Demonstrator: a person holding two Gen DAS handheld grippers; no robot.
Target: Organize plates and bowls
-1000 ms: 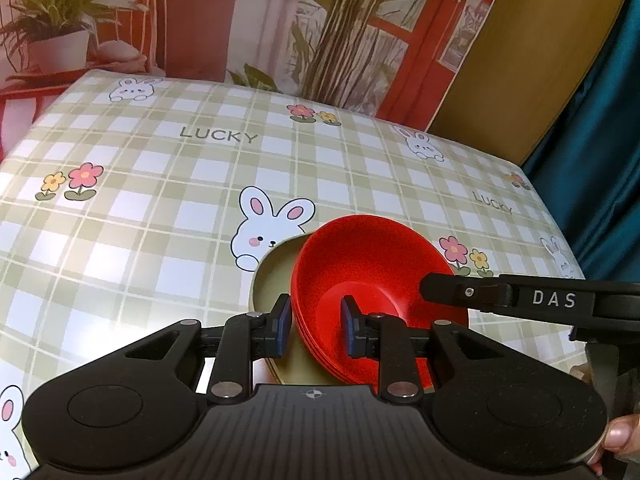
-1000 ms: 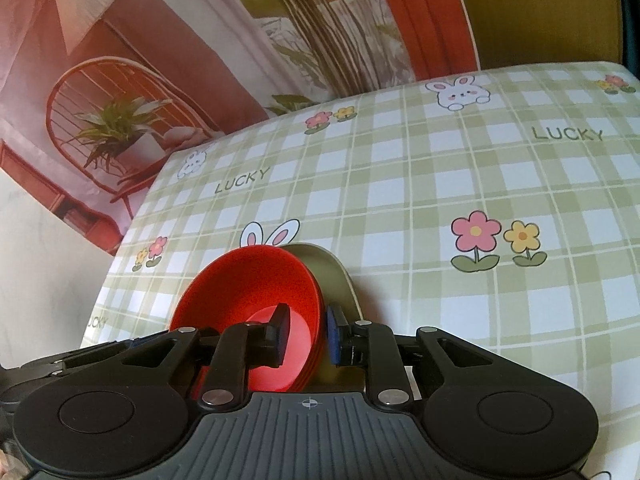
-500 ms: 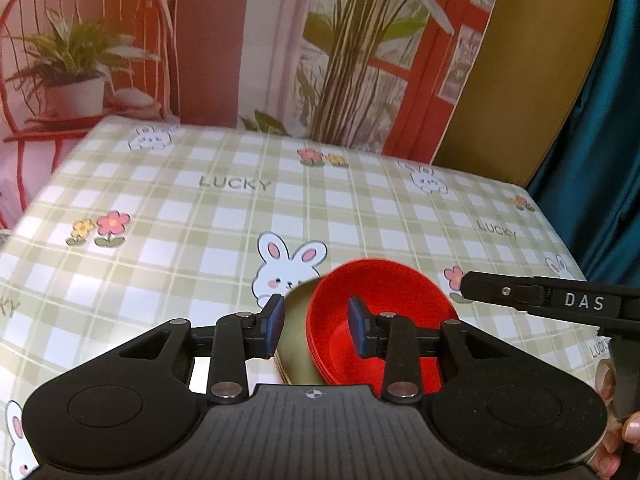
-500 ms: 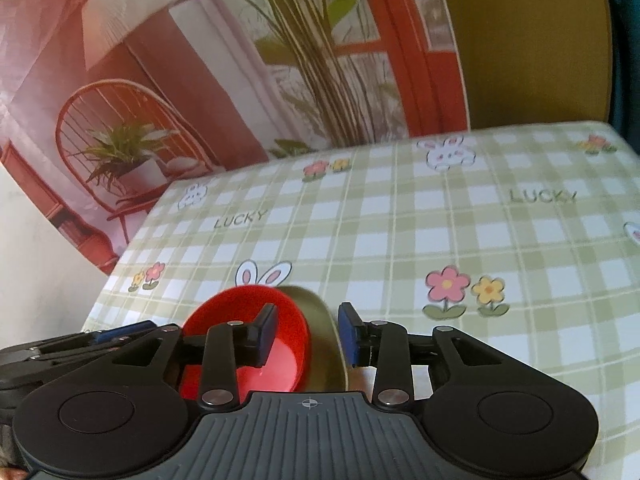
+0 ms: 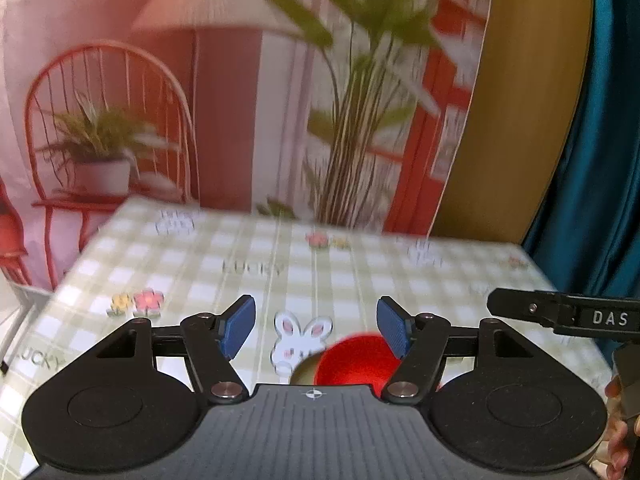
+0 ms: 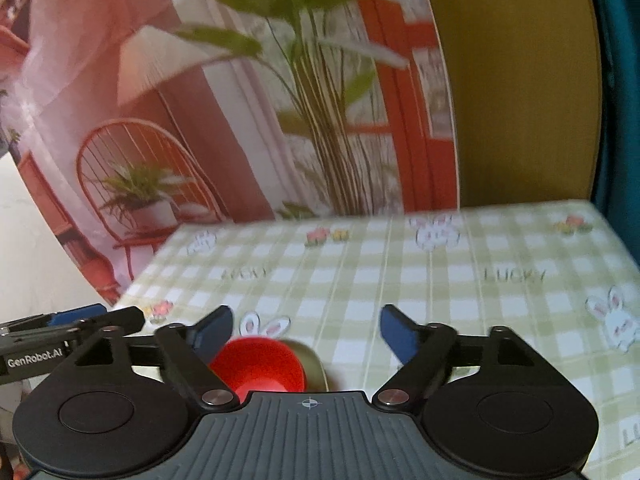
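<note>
In front of me a green-and-white checked tablecloth (image 5: 200,272) printed with rabbits, flowers and the word LUCKY covers the table. Behind it hangs a printed backdrop (image 6: 240,100) showing a red wire chair, potted plants and a lampshade. A teal curtain (image 5: 600,160) hangs at the right.

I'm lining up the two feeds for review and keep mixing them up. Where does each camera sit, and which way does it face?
Left wrist: on the left gripper, looking forward and down over the checked tablecloth; its jaws have just been opening, nothing between them; the right gripper and fingers show at right.
Right wrist: on the right gripper, same heading; jaws just opened, empty; the left gripper shows at left.
Shared: red bowls on a tan plate, backdrop.
</note>
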